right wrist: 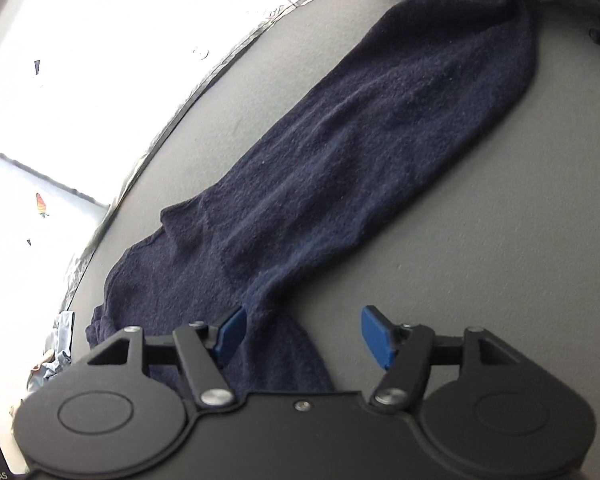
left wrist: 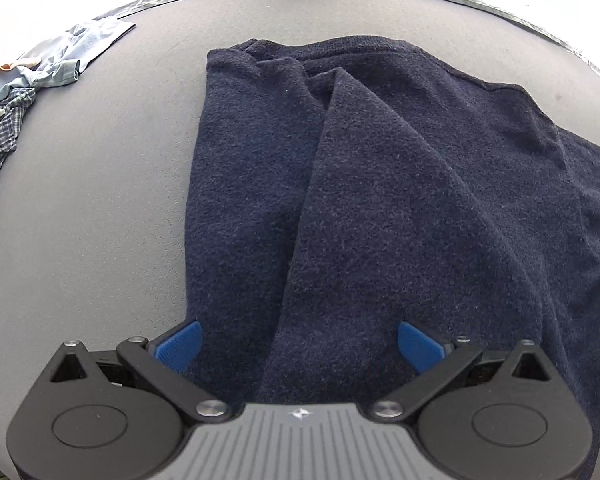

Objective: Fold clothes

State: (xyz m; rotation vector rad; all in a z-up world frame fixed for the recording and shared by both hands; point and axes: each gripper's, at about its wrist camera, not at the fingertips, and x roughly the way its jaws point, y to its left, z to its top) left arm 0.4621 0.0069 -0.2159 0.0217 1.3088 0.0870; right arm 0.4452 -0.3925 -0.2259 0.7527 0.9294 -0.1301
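Lying flat on the grey desk [left wrist: 100, 200] is a dark blue sweater [left wrist: 380, 184]. It is soft and fuzzy. In the left wrist view one side of it is folded over the middle, so a long flap runs down from the neck end toward the camera. A sleeve sticks out to the right edge of that view.

The left claw [left wrist: 299, 344] is open. Its two blue pads [left wrist: 182, 342] stand wide apart. They hang over the near end of the sweater, and nothing is pinched between them. I cannot tell if the pads touch the cloth.

The right claw [right wrist: 304, 334] is open too. One blue pad [right wrist: 232, 330] is over the sweater's edge and the other is over bare desk. No cloth is squeezed between them. In this view the long blue sleeve [right wrist: 380, 140] lies stretched out across the desk, going up and away to the top right. Its far end goes under something dark at the top of the view, and I cannot tell what that is.

At the far left of the desk in the left wrist view sits a pile of other clothes [left wrist: 32, 92]. Some are light blue and one has a checked pattern. They are well apart from the sweater.
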